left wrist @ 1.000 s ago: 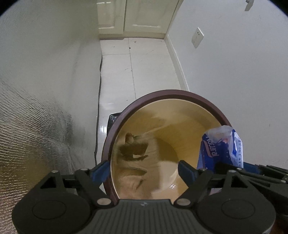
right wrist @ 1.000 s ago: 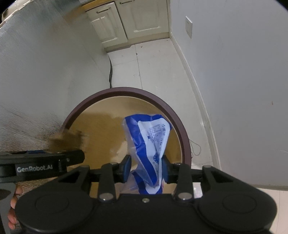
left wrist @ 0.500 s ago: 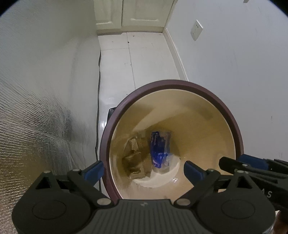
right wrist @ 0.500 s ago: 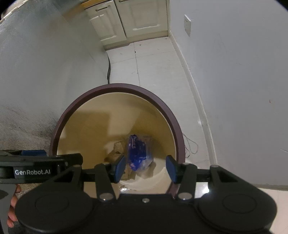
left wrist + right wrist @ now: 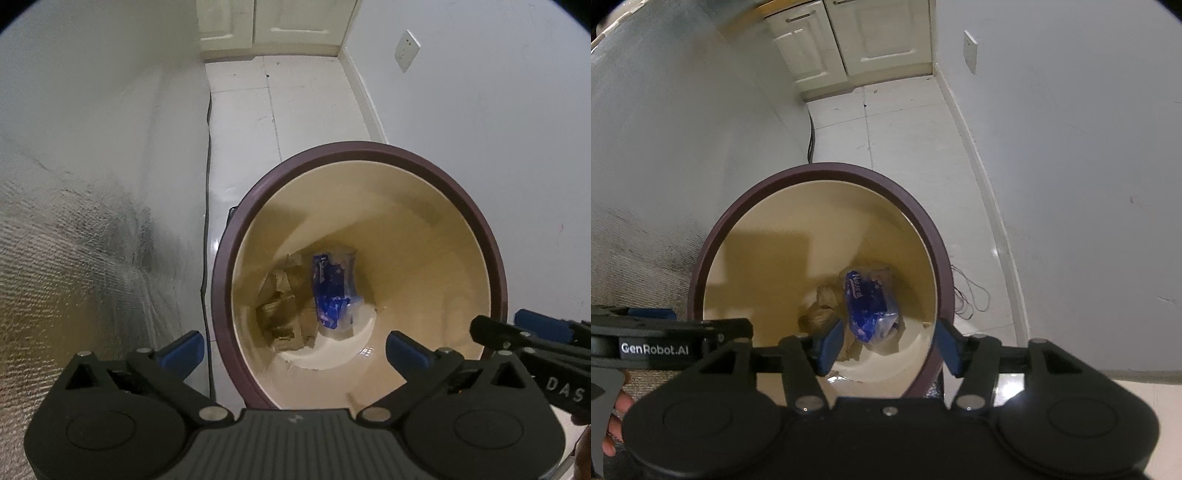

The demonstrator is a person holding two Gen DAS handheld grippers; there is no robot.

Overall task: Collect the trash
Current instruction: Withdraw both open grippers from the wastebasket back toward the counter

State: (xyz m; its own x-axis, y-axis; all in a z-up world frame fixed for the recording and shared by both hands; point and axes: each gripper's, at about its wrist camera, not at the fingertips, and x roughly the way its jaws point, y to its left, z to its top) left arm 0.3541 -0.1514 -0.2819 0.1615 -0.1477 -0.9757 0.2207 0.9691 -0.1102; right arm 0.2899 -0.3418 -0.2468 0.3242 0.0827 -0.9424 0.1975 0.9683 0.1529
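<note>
A round bin with a dark maroon rim (image 5: 369,151) (image 5: 820,171) and cream inside stands on the floor below both grippers. At its bottom lie a blue and white plastic wrapper (image 5: 328,288) (image 5: 868,299) and crumpled brown paper (image 5: 280,306) (image 5: 823,310). My left gripper (image 5: 295,350) hangs over the bin's near edge, jaws wide and still opening, nothing between them. My right gripper (image 5: 888,345) is over the bin too, its jaws opening and empty; the wrapper lies far below them. Each gripper shows at the other view's edge.
A silvery quilted surface (image 5: 74,258) rises at the left. A white wall (image 5: 1089,166) with a socket (image 5: 406,50) runs along the right. Pale floor tiles (image 5: 288,107) lead to cream cabinets (image 5: 860,37). A dark cable (image 5: 207,184) and thin wires (image 5: 971,295) lie by the bin.
The right gripper let go of the blue wrapper, which fell to the bin's bottom. The brown paper from the left gripper dropped in too. Both sets of jaws spread wider.
</note>
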